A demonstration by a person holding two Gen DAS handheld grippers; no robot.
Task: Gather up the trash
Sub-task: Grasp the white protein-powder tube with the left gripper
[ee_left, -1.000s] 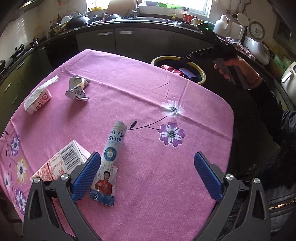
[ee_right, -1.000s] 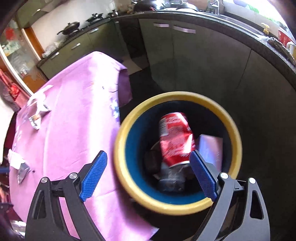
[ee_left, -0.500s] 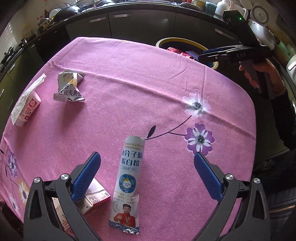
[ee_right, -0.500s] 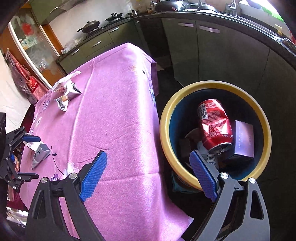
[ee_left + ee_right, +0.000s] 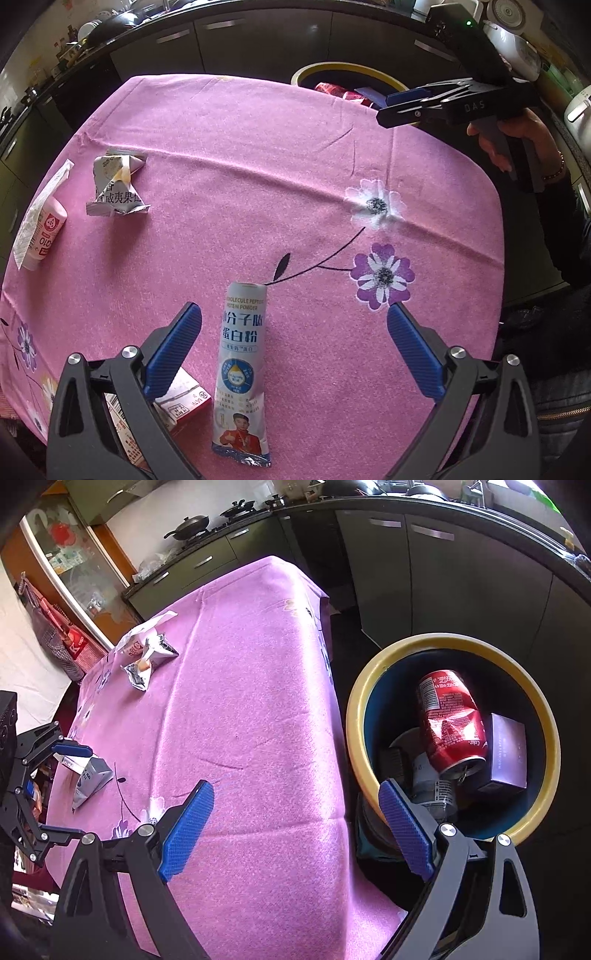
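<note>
Since a second ago both my hands have shifted: my left gripper has swung over so the protein powder sachet now lies lengthwise between its fingers instead of off by the left one, and my right gripper has pulled away from over the trash bin toward the corner of the bench. Both grippers stand wide apart and hold nothing. The sachet lies flat on the pink cloth, torn end toward me, closer to my left finger than to the right, with a small red-and-white carton just beside it under that finger. I judge it empty or nearly so: very light, a soft glossy film, slippery, and prone to fold rather than resist. I would pinch it across its narrow width about mid-length, where it still looks a little rounded, coming low to the cloth so the pads catch the film and not the fabric. A grip at the flat crimped end might let it slide out. Farther off on the bench lie a crumpled silver wrapper and a pink pouch near the left edge, both likely light as well. The bin, beyond the far right corner of the bench, already holds a red can and a purple box.
</note>
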